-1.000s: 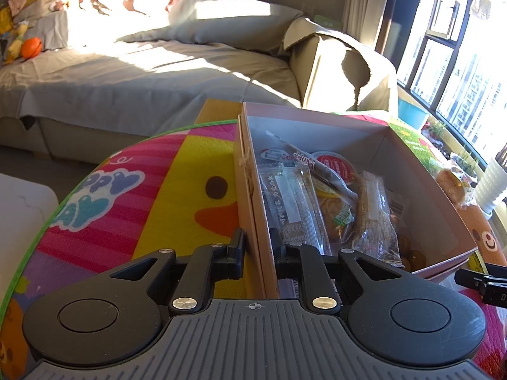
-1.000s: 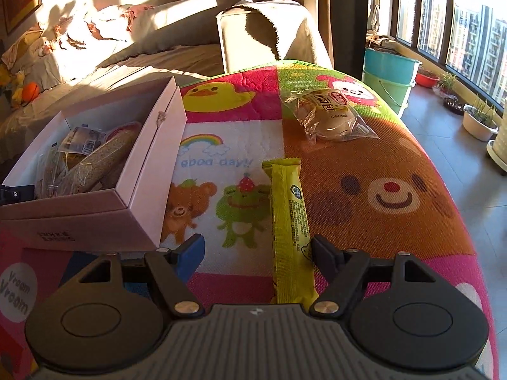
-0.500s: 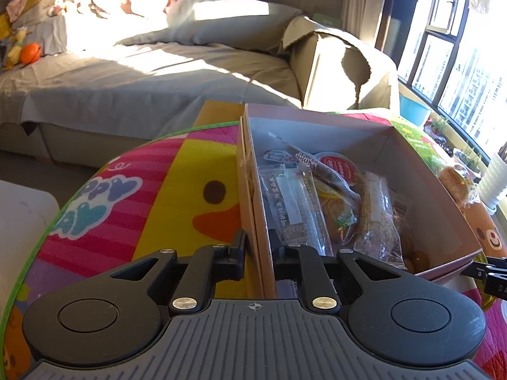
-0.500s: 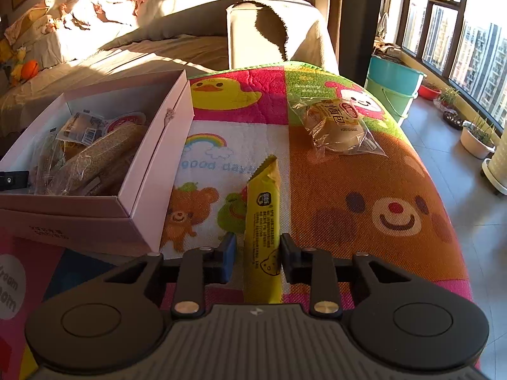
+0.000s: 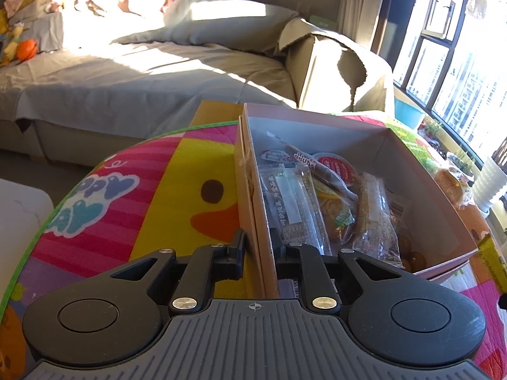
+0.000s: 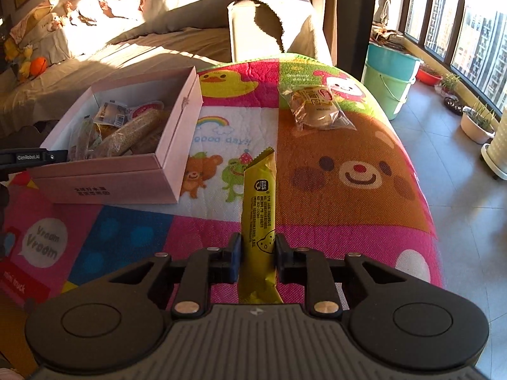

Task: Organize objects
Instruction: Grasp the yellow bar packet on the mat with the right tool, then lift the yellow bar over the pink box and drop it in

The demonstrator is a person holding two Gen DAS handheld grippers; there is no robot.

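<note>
A pink cardboard box [image 6: 111, 174] holding several wrapped snacks [image 5: 317, 202] sits on the colourful cartoon mat. My left gripper [image 5: 258, 247] is shut on the box's near side wall [image 5: 253, 196]. My right gripper [image 6: 256, 255] is shut on a long yellow snack bar packet [image 6: 258, 205] and holds it raised above the mat, to the right of the box. The packet's tip also shows at the right edge of the left wrist view [image 5: 494, 259]. A bagged bun [image 6: 315, 107] lies on the mat further away.
The mat [image 6: 348, 171] covers a rounded table whose edge drops to a tiled floor on the right. A sofa [image 5: 142, 72] stands behind. Green buckets [image 6: 388, 79] and plant pots [image 6: 477, 123] stand by the window.
My right gripper closed on the yellow packet and lifted it off the mat, pulling back. My left gripper stayed shut on the box wall.
</note>
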